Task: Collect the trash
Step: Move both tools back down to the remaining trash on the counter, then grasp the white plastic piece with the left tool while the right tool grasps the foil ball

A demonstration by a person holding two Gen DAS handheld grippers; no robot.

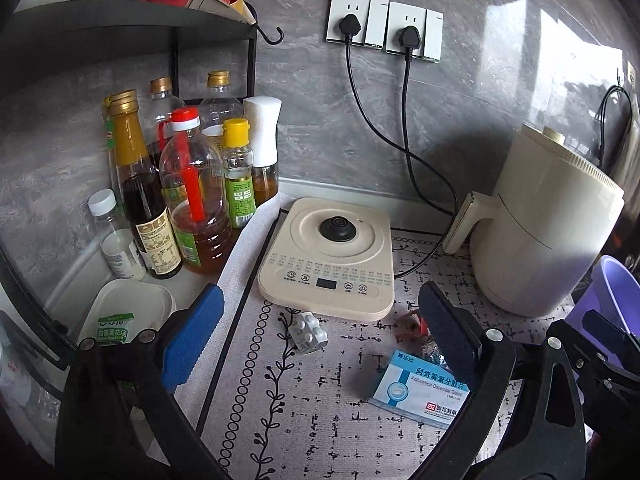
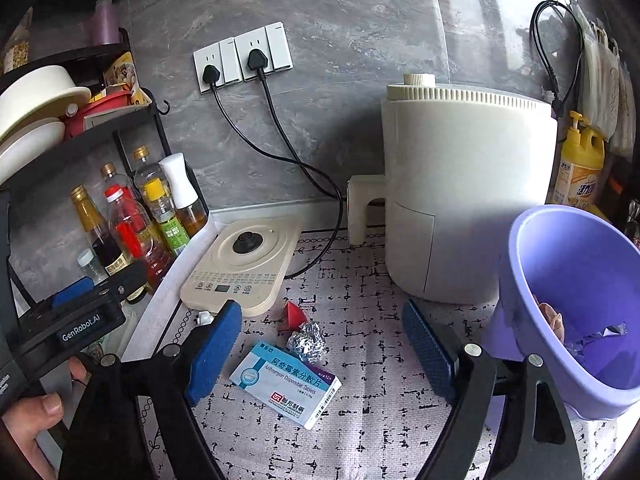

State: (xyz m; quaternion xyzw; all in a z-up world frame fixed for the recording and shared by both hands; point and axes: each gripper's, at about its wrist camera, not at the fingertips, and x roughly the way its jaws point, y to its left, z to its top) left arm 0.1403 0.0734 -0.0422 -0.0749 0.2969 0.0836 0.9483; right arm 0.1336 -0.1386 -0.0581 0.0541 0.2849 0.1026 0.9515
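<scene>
Two blue-padded black grippers, the left gripper (image 1: 320,344) and the right gripper (image 2: 322,354), were held with jaws spread wide and nothing between them. All places were taken from the cream square kettle base (image 1: 330,256). Just in front of it, on the patterned grey mat (image 2: 380,420), were seen a white blister pack of tablets (image 1: 309,331), a small red wrapper (image 2: 291,314), a crumpled silver foil ball (image 2: 307,343) and a blue-and-white cardboard medicine box (image 2: 286,384). To its right a lilac plastic bucket (image 2: 536,280), already holding scraps, was found beside a cream air fryer (image 2: 468,192)
</scene>
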